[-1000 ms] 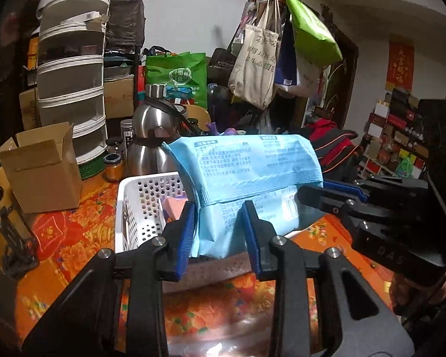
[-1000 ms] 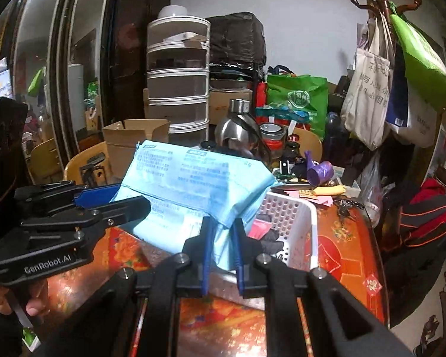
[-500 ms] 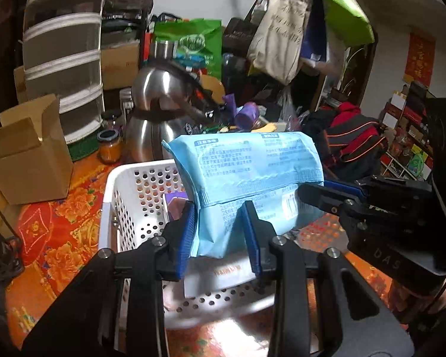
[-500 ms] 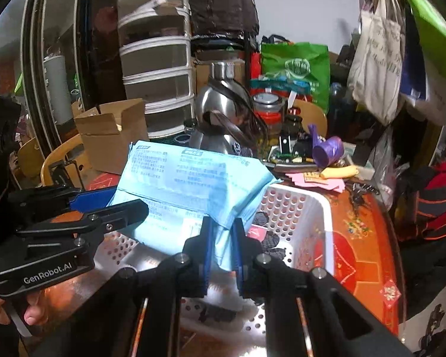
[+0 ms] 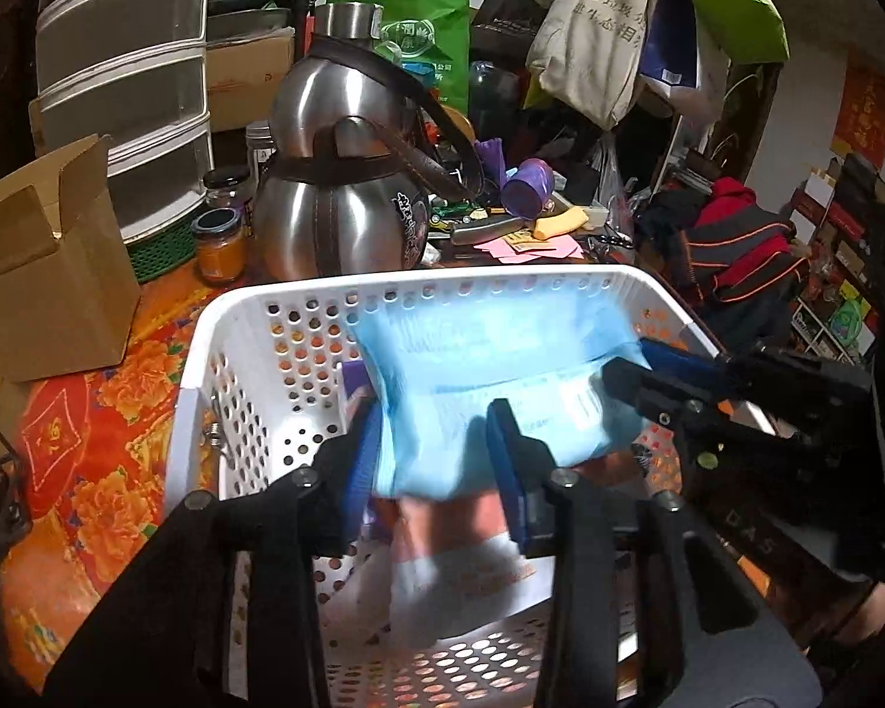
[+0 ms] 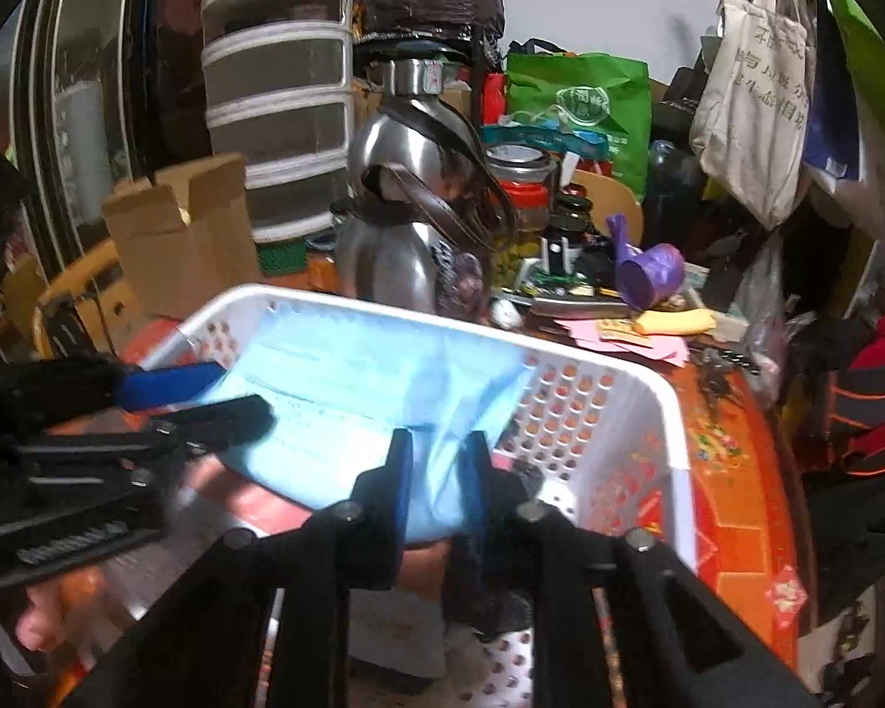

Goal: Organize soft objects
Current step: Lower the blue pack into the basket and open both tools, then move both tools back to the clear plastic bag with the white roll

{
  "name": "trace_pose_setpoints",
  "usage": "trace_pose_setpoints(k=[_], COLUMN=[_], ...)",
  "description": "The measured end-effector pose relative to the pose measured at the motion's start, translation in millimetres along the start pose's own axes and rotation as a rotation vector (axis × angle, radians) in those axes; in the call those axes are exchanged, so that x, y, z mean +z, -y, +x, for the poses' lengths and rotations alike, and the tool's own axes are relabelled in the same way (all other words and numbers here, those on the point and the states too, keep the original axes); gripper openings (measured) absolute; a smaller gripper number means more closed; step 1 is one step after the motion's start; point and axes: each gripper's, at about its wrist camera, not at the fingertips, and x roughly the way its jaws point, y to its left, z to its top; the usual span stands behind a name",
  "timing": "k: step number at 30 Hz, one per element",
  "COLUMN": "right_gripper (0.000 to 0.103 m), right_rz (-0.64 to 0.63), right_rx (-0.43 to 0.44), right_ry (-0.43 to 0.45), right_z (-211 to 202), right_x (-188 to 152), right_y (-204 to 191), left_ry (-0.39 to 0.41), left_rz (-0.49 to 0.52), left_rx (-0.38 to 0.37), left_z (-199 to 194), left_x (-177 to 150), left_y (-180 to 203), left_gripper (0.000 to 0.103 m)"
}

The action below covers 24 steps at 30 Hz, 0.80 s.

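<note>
Lowered since a second ago, the blue tissue pack point(image 5: 501, 389) now sits inside the white basket point(image 5: 194, 354), left gripper point(image 5: 436, 454) clenched on its near edge. Right gripper point(image 6: 436, 472) pinches its soft, light corner above the basket's right wall.

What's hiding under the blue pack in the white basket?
Under the soft light-blue plastic pack lies a blurry pink-and-white packet on the white perforated basket's floor. Anything else beneath it is covered.
</note>
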Motion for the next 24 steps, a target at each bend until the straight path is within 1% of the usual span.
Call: trace_pose_setpoints(k=[1, 2, 3, 4, 5, 6, 8, 11, 14, 18, 19, 21, 23, 24], right_gripper=[0.025, 0.036, 0.049, 0.055, 0.065, 0.071, 0.073, 0.073, 0.073, 0.073, 0.073, 0.075, 0.076, 0.077], right_rz=[-0.004, -0.007, 0.001, 0.016, 0.036, 0.056, 0.079, 0.099, 0.103, 0.108, 0.109, 0.112, 0.121, 0.132], right_rx=[-0.032, -0.047, -0.046, -0.047, -0.046, -0.038, -0.027, -0.032, -0.03, -0.014, -0.011, 0.0, 0.012, 0.016], right_ry=[0.0, 0.007, 0.017, 0.028, 0.043, 0.061, 0.074, 0.058, 0.059, 0.065, 0.066, 0.077, 0.081, 0.081], right_z=[-1, -5, -9, -13, -18, -25, -33, -38, -45, -66, -71, -85, -99, -105], right_x=[-1, -2, -4, -5, -7, -8, -10, -13, -17, -28, -32, -44, -61, -69], right_y=[0, 1, 3, 6, 9, 12, 17, 20, 18, 10, 8, 4, 1, 1], left_ry=[0.011, 0.025, 0.043, 0.06, 0.069, 0.068, 0.062, 0.05, 0.042, 0.054, 0.053, 0.029, 0.03, 0.032], left_rz=[-0.001, -0.006, -0.013, -0.025, -0.045, -0.059, -0.073, -0.067, -0.079, -0.07, -0.07, -0.086, -0.072, -0.066], left_rx=[0.007, 0.019, 0.028, 0.032, 0.021, 0.011, 0.015, 0.043, 0.038, 0.029, 0.038, 0.071, 0.05, 0.053], left_z=[-3, -9, -15, -21, -27, -30, -33, -34, -44, -71, -79, -98, -118, -125], left_x=[-1, -3, -4, -6, -8, -8, -11, -15, -24, -42, -48, -63, -81, -88], left_y=[-2, -4, -5, -8, -12, -14, -18, -20, -20, -15, -14, -13, -11, -10], left_gripper=[0.048, 0.056, 0.059, 0.062, 0.065, 0.067, 0.074, 0.075, 0.075, 0.075, 0.075, 0.076, 0.077, 0.077])
